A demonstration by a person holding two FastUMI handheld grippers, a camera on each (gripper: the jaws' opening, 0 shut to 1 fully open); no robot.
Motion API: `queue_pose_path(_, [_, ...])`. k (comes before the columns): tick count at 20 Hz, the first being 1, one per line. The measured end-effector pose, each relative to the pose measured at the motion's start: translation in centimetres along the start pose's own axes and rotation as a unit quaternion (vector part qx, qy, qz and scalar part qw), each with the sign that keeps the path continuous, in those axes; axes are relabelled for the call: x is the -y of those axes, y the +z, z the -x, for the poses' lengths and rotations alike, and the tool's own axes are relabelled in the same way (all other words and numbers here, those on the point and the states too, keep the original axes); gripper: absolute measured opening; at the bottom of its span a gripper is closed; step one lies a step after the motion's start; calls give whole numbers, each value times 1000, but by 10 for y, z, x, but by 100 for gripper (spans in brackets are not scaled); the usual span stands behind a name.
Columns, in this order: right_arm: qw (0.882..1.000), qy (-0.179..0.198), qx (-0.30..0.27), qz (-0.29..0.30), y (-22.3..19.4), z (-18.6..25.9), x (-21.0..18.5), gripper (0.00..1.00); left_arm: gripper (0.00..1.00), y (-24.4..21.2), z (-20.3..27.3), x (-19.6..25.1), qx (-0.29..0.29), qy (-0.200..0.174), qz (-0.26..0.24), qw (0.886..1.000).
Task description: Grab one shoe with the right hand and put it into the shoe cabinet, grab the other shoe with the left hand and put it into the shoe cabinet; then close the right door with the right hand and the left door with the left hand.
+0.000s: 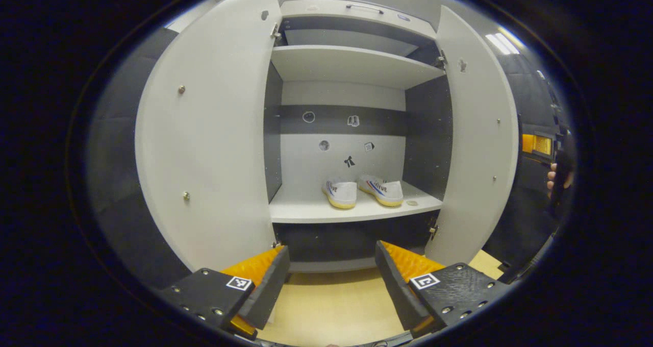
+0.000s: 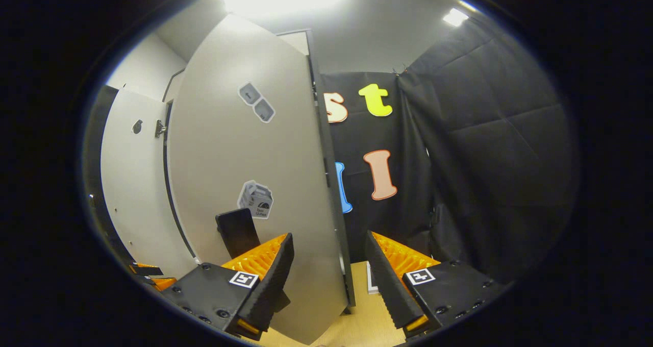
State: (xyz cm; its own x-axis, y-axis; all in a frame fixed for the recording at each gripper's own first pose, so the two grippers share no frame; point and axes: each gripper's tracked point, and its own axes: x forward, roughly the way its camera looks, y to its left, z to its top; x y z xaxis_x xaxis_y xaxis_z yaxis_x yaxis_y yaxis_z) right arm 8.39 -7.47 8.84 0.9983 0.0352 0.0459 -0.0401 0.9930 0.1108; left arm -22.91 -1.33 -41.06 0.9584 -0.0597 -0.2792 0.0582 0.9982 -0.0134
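Doors (image 1: 204, 148): smooth matt laminate, pale grey, with small metal fittings (image 1: 181, 89). Shelf (image 1: 352, 209): same matt board; cabinet side walls (image 1: 428, 132) dark, matt. Shoes (image 1: 341, 192): white cloth uppers, rubbery pale-yellow soles. Floor (image 1: 331, 306): smooth light wood-look surface. Booth wall (image 2: 490, 148): black cloth, creased, matt. Stickers (image 2: 255, 199) on the door: paper-like, slightly glossy.

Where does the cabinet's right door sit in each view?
Left gripper view: the right door stands open at the right of the cabinet opening, inner face showing.
Right gripper view: the right door looms centre-left, outer face showing, its edge between the open right gripper fingers.
Shared landmark: the open left door, probably the farther panel at left.
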Motion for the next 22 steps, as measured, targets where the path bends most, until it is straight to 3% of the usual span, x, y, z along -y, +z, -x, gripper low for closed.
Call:
queue_pose_path(1, [1000, 9, -1, 2, -3, -4, -13, 89, 95, 0, 4, -2, 1, 2, 7, 1000])
queue_pose_path(3, [1000, 27, -13, 0, -10, -10, -37, 89, 100, -1, 17, -12, 0, 11, 20, 1000])
queue_pose_path(4, [999, 28, -17, 0, -13, -12, -37, 84, 96, -1, 24, -16, -1, 13, 25, 1000])
queue_pose_path(5, [999, 29, -15, 2, -12, -11, -41, 93, 96, -2, 32, -20, 1, 15, 28, 999])
queue_pose_path(8, [999, 34, -18, 16, -19, -12, -59, 94, 100, 0, 57, -44, 21, 38, 38, 998])
queue_pose_path(9, [999, 35, -23, 17, -21, -12, -61, 96, 96, 2, 65, -54, 32, 48, 43, 997])
queue_pose_path(10, [999, 42, -25, 17, -24, -14, -65, 96, 100, 3, 72, -62, 43, 55, 48, 996])
queue_pose_path(12, [999, 38, -24, 23, -27, -15, -68, 92, 95, -2, 88, -88, 51, 79, 52, 994])
queue_pose_path(15, [999, 40, -18, 31, -29, -14, -70, 96, 100, -8, 110, -131, 54, 121, 46, 990])
queue_pose_path(17, [999, 38, -19, 32, -34, -12, -74, 96, 95, -5, 119, -161, 54, 149, 40, 987])
queue_pose_path(18, [999, 38, -22, 30, -38, -10, -76, 96, 100, 1, 122, -175, 58, 159, 38, 985])
queue_pose_path(19, [999, 37, -24, 26, -41, -8, -77, 96, 95, 8, 125, -190, 63, 166, 38, 983])
queue_pose_path(22, [999, 26, -33, 22, -51, 1, -80, 96, 100, 35, 126, -228, 87, 181, 31, 979])
